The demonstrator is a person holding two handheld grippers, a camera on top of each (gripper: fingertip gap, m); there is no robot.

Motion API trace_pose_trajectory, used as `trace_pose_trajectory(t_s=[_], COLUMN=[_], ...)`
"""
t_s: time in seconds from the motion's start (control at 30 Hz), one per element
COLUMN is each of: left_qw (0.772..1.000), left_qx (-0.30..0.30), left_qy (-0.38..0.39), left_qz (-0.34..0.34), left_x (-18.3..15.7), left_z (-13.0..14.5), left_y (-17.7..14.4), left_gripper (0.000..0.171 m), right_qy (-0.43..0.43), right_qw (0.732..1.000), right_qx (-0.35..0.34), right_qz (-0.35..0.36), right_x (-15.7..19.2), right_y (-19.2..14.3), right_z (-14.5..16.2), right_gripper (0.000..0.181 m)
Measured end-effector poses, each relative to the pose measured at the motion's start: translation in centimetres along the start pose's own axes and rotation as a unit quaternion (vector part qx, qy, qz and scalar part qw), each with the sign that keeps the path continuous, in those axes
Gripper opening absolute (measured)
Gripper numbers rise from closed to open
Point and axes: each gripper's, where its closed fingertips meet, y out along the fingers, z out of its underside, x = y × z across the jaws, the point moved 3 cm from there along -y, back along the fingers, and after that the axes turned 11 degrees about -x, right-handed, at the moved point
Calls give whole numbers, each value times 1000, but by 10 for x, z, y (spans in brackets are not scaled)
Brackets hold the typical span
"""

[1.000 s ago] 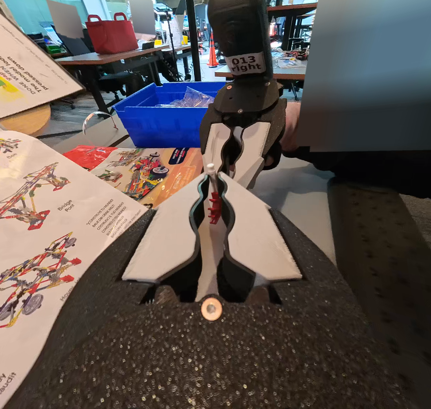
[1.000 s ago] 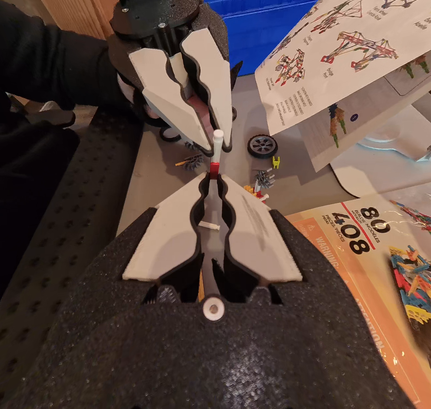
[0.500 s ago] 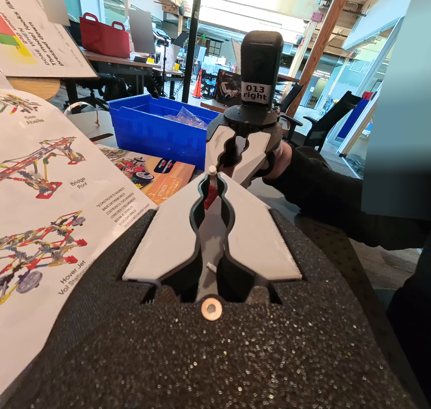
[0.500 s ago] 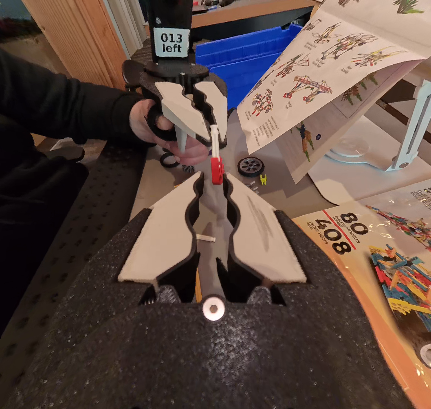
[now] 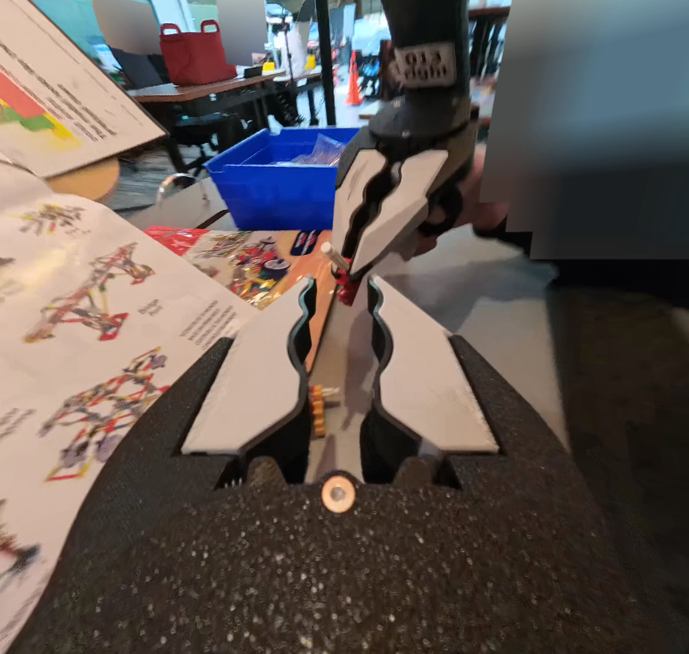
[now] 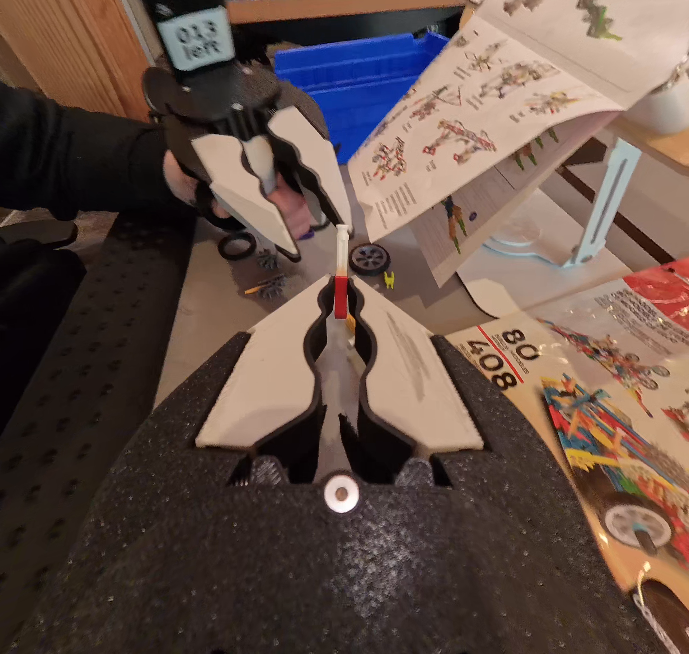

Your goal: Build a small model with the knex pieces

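Observation:
A red connector (image 6: 340, 297) with a white rod (image 6: 342, 248) standing up out of it is pinched between the tips of my right gripper (image 6: 341, 278), which is shut on it. In the left wrist view the same red connector (image 5: 345, 285) hangs at the tips of the right gripper (image 5: 346, 263). My left gripper (image 5: 340, 280) is open and empty, with its tips on either side of the connector and not touching it. From the right wrist view the left gripper (image 6: 320, 241) is open just beyond the rod's top.
A blue bin (image 6: 358, 84) stands behind. A printed instruction sheet (image 6: 466, 114) hangs at the right, over a toy-kit bag (image 6: 596, 394). A grey wheel (image 6: 370, 259), a black tyre (image 6: 236, 246) and small pieces (image 6: 268, 285) lie on the table. A black perforated mat (image 6: 93, 338) is at the left. My two grippers' fingertips are within a few centimetres of each other.
My left gripper has let go of the white rod, opened and drawn back. My right gripper has closed on the red connector and now holds the piece alone.

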Motion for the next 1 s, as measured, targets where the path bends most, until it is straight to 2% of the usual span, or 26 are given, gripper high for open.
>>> trace_pose_trajectory(t_s=[0.17, 0.27, 0.37, 0.43, 0.67, 0.77, 1.0], left_qw=[987, 978, 976, 975, 973, 969, 960], left_qx=[98, 155, 165, 162, 178, 188, 192], left_qy=[124, 133, 136, 140, 136, 147, 181], left_qz=[-39, -42, -47, -60, -65, -65, -96], left_x=[9, 12, 14, 18, 21, 20, 22], left_z=[24, 45, 51, 51, 60, 65, 65], left_y=[-6, -5, -5, -4, -1, 2, 9], left_gripper=[27, 28, 26, 18, 16, 8, 5], right_qy=[11, 8, -1, -4, -21, -27, -23], right_qw=[998, 995, 992, 990, 984, 982, 979], right_qx=[60, 96, 123, 134, 162, 172, 178], right_qz=[28, 28, 38, 49, 67, 77, 92], right_x=[-12, -11, -12, -14, -15, -16, -18], right_y=[-3, 0, 3, 4, 9, 12, 13], right_z=[19, 32, 39, 43, 49, 51, 51], right_gripper=[5, 5, 5, 5, 5, 5, 5])
